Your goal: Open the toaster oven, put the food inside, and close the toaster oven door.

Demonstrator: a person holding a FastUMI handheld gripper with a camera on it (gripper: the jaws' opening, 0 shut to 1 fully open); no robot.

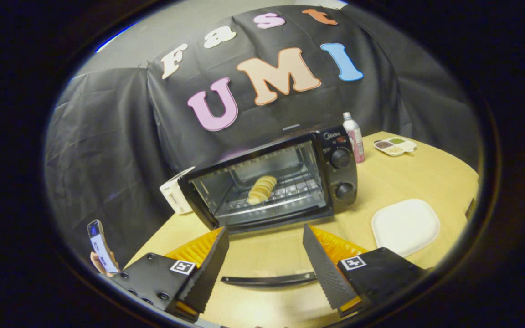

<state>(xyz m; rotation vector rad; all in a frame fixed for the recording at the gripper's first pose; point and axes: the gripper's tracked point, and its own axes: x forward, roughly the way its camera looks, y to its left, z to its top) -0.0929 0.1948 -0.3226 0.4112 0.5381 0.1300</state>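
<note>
Black cloth drapes the back and sides of the booth, behind a pale wooden table [408, 182]. On it, toward the far side, stands a black toaster oven [271, 180] with a glass door [262, 187]. That door looks raised shut, though I cannot be fully sure. Through the glass a piece of food [261, 189], a pale ridged loaf-like roll, lies on the wire rack inside, near the middle. Two round knobs [341, 158] sit one above the other on the oven's right panel.

Just behind the oven's left end is a white boxy appliance [176, 193]. Beside the oven's right rear corner stands a bottle [353, 136] with a pink label. Farther toward the far right corner of the table lies a small white divided dish [395, 146] holding dark and green bits. A white square plate [405, 225] rests near the right edge, just beyond the right finger.

The tongs [265, 255] hang wide open over the near part of the table, holding nothing, the oven just ahead of the fingers. At the near left, off the table's edge, a hand [100, 263] holds up a phone [100, 246].
</note>
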